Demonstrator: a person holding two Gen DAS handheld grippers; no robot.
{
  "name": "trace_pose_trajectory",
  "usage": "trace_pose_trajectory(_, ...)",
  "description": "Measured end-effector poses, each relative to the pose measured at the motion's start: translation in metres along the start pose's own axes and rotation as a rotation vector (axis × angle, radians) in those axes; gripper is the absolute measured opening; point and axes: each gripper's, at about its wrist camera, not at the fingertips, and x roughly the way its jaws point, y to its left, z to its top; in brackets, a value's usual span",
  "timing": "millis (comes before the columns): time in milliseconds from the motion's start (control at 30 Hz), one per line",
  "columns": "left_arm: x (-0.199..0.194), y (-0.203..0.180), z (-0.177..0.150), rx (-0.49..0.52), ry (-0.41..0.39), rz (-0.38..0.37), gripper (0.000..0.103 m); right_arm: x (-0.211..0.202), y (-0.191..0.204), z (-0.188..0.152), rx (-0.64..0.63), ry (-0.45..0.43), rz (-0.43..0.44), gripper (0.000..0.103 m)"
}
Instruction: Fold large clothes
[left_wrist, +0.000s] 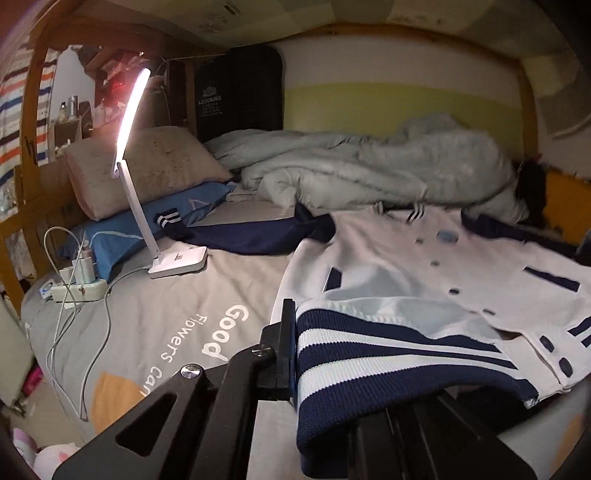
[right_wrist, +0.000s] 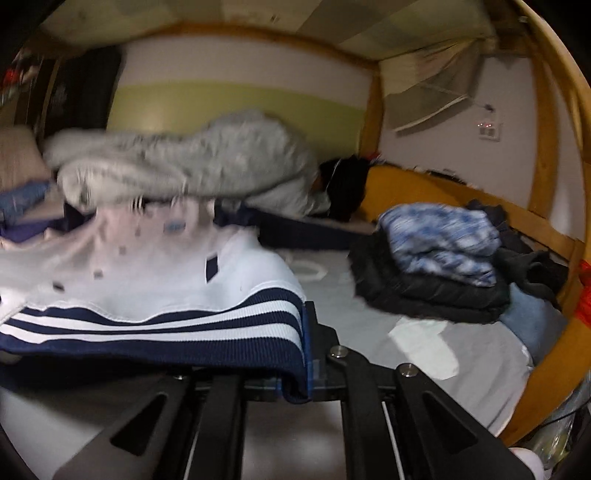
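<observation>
A white varsity jacket (left_wrist: 388, 258) with navy sleeves and dark snap buttons lies front up on the grey bed sheet (left_wrist: 155, 317). Its navy and white striped hem (left_wrist: 369, 350) is lifted off the sheet. My left gripper (left_wrist: 297, 343) is shut on the hem's left end; one black finger (left_wrist: 286, 332) shows and the cloth hides the other. In the right wrist view the same jacket (right_wrist: 147, 266) is blurred. My right gripper (right_wrist: 304, 350) is shut on the right end of the hem (right_wrist: 147, 325), which drapes over its left finger.
A lit white desk lamp (left_wrist: 177, 262) stands on the sheet left of the jacket, beside a power strip (left_wrist: 79, 286) with trailing cables. Pillows (left_wrist: 147, 166) and a crumpled grey duvet (left_wrist: 369, 166) lie behind. Folded clothes (right_wrist: 436, 266) are stacked right, by the wooden bed frame (right_wrist: 546, 184).
</observation>
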Motion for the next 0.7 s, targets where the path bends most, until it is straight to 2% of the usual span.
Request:
trace_pose_trajectory(100, -0.013, 0.008, 0.001, -0.004, 0.027, -0.015, 0.005, -0.022, -0.006, 0.001, 0.001, -0.01, 0.008, 0.007)
trace_pose_trajectory(200, -0.016, 0.007, -0.007, 0.055, 0.061, 0.019, 0.007, -0.029, -0.007, -0.009, -0.018, 0.036, -0.002, 0.007)
trace_pose_trajectory(300, 0.001, 0.003, -0.013, 0.108, 0.124, 0.073, 0.026, -0.009, -0.006, -0.016, -0.055, 0.129, -0.014, 0.007)
trace_pose_trajectory(367, 0.019, 0.003, -0.007, 0.111, 0.176, 0.073, 0.031, 0.014, -0.011, -0.01, -0.023, 0.215, 0.022, 0.007)
trace_pose_trajectory(433, 0.041, 0.006, 0.006, 0.112, 0.218, 0.054, 0.038, 0.033, -0.016, 0.003, 0.008, 0.262, 0.078, 0.007)
trace_pose_trajectory(567, 0.102, -0.003, 0.029, 0.242, 0.319, 0.035, 0.049, 0.089, -0.001, 0.037, -0.07, 0.319, 0.12, 0.007)
trace_pose_trajectory(633, 0.137, -0.002, 0.036, 0.259, 0.38, 0.022, 0.055, 0.127, 0.015, 0.047, -0.128, 0.36, 0.12, 0.007)
trace_pose_trajectory(700, 0.169, 0.005, 0.042, 0.219, 0.432, -0.018, 0.061, 0.164, 0.027, 0.05, -0.152, 0.408, 0.123, 0.007)
